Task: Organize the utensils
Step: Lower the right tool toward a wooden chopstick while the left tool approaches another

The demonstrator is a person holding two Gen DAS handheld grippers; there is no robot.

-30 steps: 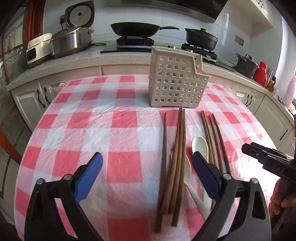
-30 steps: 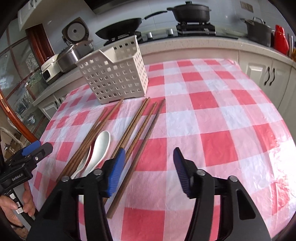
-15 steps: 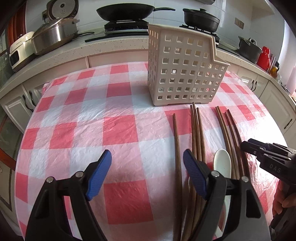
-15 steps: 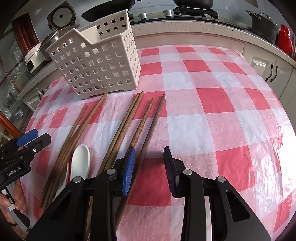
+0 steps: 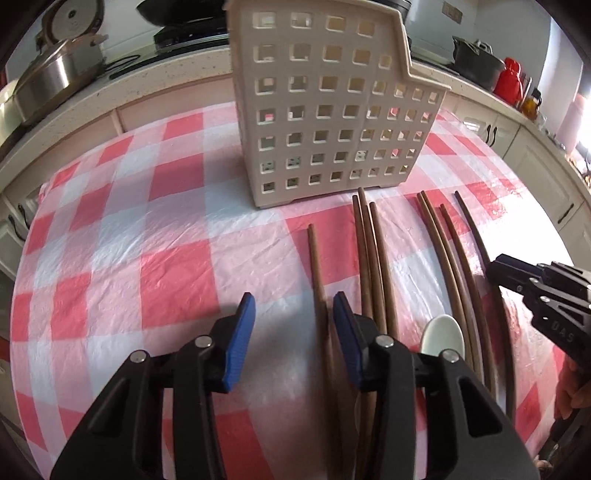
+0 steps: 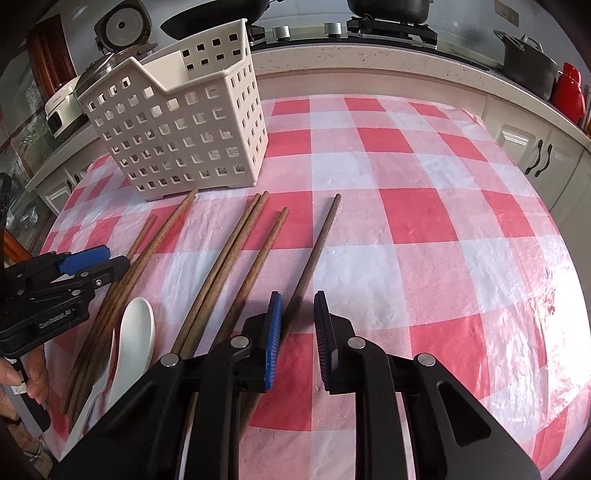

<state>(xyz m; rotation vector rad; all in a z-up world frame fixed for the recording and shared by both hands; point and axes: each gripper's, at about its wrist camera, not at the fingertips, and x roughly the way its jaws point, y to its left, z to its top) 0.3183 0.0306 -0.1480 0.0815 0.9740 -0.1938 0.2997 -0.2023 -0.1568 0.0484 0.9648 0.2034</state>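
Several brown wooden chopsticks lie side by side on the checked tablecloth in front of a white perforated utensil basket [image 5: 332,107], which also shows in the right wrist view [image 6: 181,122]. My left gripper [image 5: 293,325] is open, its jaws astride the leftmost chopstick [image 5: 316,258]. My right gripper [image 6: 297,325] is open, its jaws astride the rightmost chopstick [image 6: 317,243]. Neither jaw pair is closed on the wood. A white spoon [image 6: 135,336] lies among the chopsticks, also seen in the left wrist view [image 5: 443,332].
The table wears a red and white checked cloth [image 6: 424,221]. Behind it runs a counter with a steel pot [image 5: 51,77], a rice cooker [image 6: 122,26], black pots [image 6: 532,70] and a red bottle [image 6: 570,92]. The table edge drops off at the right.
Both grippers have moved forward and lower toward the chopsticks. Their jaws have narrowed from wide open, each now straddling one chopstick.
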